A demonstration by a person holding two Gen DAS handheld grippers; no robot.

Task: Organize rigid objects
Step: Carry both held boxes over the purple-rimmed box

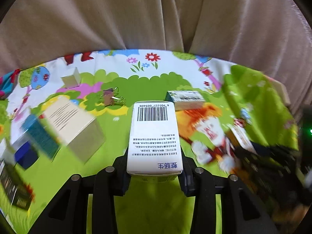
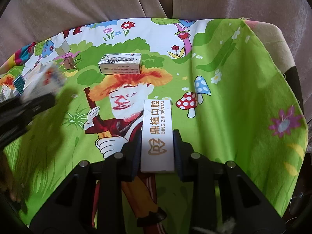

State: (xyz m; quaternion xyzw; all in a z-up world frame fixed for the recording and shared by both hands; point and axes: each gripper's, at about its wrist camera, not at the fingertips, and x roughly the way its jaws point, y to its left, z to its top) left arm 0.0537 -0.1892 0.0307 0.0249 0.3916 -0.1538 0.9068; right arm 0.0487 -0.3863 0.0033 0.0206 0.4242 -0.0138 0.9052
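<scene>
Counting across both wrist views, two white cardboard boxes sit clamped between jaws, one white box with a barcode and blue lettering point(image 1: 154, 136) and one narrow white box printed with a brown tooth logo point(image 2: 157, 136), while one small white box with dense print point(image 2: 120, 63) lies alone on the desk's cartoon-printed green cloth point(image 2: 243, 97). Further left there is one large cream box with lines of text point(image 1: 74, 122), one small pale cube-like box point(image 1: 71, 78), one teal box point(image 1: 40, 134), one dark blue box point(image 1: 26, 156), one black box point(image 1: 13, 189) and one gold binder clip point(image 1: 110, 97). Other boxes at the blurred left edge cannot be counted.
</scene>
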